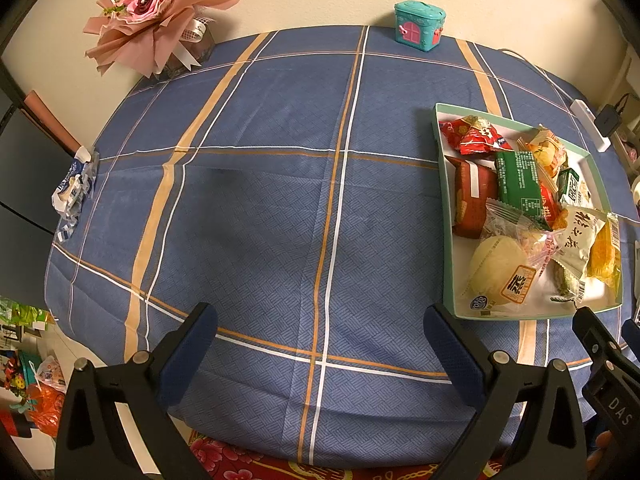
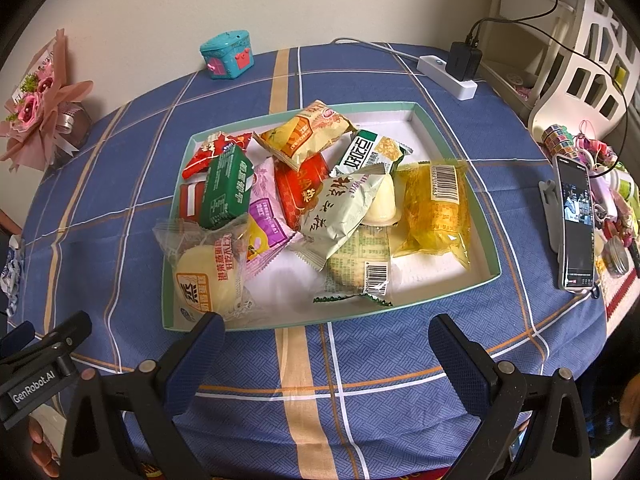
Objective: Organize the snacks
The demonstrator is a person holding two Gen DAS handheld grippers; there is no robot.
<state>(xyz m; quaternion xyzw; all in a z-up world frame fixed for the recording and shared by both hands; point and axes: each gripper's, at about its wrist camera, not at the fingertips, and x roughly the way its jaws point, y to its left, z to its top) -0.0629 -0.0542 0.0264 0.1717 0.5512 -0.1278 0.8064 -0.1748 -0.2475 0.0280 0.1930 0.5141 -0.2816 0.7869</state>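
A shallow box with a mint-green rim sits on the blue plaid tablecloth and holds several wrapped snacks. Among them are a green packet, a steamed cake in clear wrap, a yellow bag, a pale green bag and a red packet. My right gripper stands open just in front of the box's near rim. My left gripper is open over bare cloth, left of the box. Neither holds anything.
A pink bouquet and a teal toy house stand at the table's far edge by the wall. A white power strip with a charger and a phone on a stand lie right of the box. Crumpled wrapping lies at the left edge.
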